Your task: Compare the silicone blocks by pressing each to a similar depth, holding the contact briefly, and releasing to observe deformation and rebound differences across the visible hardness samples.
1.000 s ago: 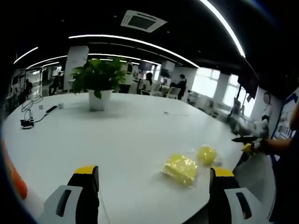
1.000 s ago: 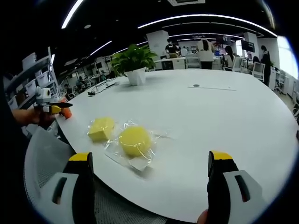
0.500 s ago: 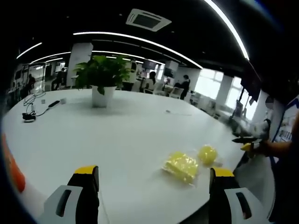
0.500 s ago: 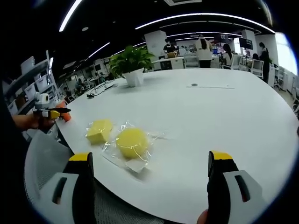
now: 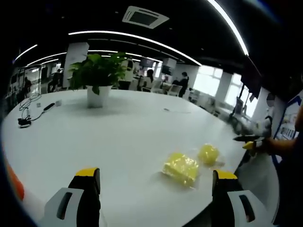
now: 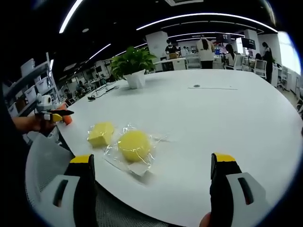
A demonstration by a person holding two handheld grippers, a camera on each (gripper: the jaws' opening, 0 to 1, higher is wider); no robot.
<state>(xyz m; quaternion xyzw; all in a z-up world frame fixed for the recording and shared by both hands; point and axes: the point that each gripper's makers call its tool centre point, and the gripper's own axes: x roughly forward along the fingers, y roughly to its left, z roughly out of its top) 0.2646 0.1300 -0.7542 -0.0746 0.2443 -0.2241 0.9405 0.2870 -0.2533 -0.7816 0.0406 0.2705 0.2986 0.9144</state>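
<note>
Two yellow silicone blocks lie near the edge of a white round table [image 5: 118, 137]. The square block [image 5: 181, 168] [image 6: 101, 133] and the round block [image 5: 208, 153] [image 6: 134, 144] each sit in a clear plastic bag. My left gripper [image 5: 156, 174] is open and held above the table, short of the blocks, with the square block closest to it. It also appears at the left of the right gripper view [image 6: 54, 113], held in a hand. My right gripper [image 6: 152, 158] is open, just short of the round block, and comes into the left gripper view [image 5: 248, 141].
A potted plant [image 5: 97, 80] [image 6: 134, 66] stands far back on the table. Cables [image 5: 26, 116] lie near the far left edge. An orange object [image 6: 67, 119] sits by the table's rim. A mesh chair [image 6: 42, 161] stands below the edge. People sit at desks behind.
Both views have shifted slightly with the hands. The blocks lie where they were, and both grippers remain open and apart from them.
</note>
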